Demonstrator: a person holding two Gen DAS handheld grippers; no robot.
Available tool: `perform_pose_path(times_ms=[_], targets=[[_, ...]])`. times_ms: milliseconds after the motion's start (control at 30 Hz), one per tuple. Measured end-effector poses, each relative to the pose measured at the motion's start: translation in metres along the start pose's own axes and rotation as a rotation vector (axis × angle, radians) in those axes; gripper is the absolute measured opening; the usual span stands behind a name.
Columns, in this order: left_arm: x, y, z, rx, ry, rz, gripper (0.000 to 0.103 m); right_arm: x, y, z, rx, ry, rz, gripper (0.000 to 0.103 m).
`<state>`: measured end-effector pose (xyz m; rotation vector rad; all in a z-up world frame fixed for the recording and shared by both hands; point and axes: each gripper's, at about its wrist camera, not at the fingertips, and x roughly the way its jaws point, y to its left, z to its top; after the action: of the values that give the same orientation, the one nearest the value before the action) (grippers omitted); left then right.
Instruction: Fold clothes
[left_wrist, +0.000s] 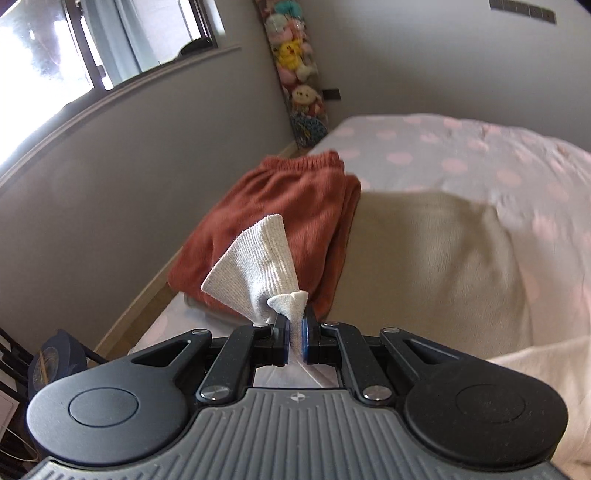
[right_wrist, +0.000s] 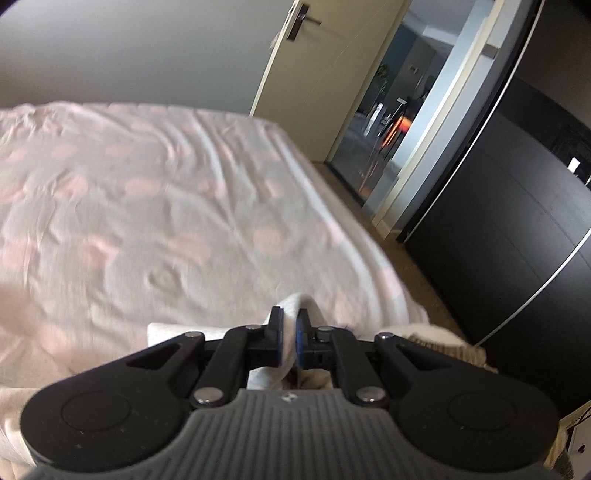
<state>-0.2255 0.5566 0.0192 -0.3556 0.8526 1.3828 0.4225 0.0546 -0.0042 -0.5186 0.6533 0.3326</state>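
My left gripper (left_wrist: 294, 320) is shut on a corner of a white ribbed knit garment (left_wrist: 255, 266), which sticks up past the fingertips. More of that pale cloth (left_wrist: 436, 266) lies spread on the bed to the right. My right gripper (right_wrist: 289, 318) is shut on a fold of the white garment (right_wrist: 301, 301) near the bed's right edge; the cloth hangs below the fingers. A folded rust-red garment (left_wrist: 284, 221) lies on the bed just beyond the left gripper.
The bed (right_wrist: 147, 192) has a white sheet with pink dots. A grey wall and window (left_wrist: 55, 55) stand left, with a hanging column of plush toys (left_wrist: 295, 74). A black wardrobe (right_wrist: 517, 229) and an open door (right_wrist: 314, 74) stand right of the bed.
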Motion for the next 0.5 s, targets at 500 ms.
perform_pose_path(times_ms=[500], targets=[[-0.028,0.0,-0.034,0.179,0.075,-0.117,0.034,-0.049,-0.02,-0.037,0.058,0.049,0.12,0.043]])
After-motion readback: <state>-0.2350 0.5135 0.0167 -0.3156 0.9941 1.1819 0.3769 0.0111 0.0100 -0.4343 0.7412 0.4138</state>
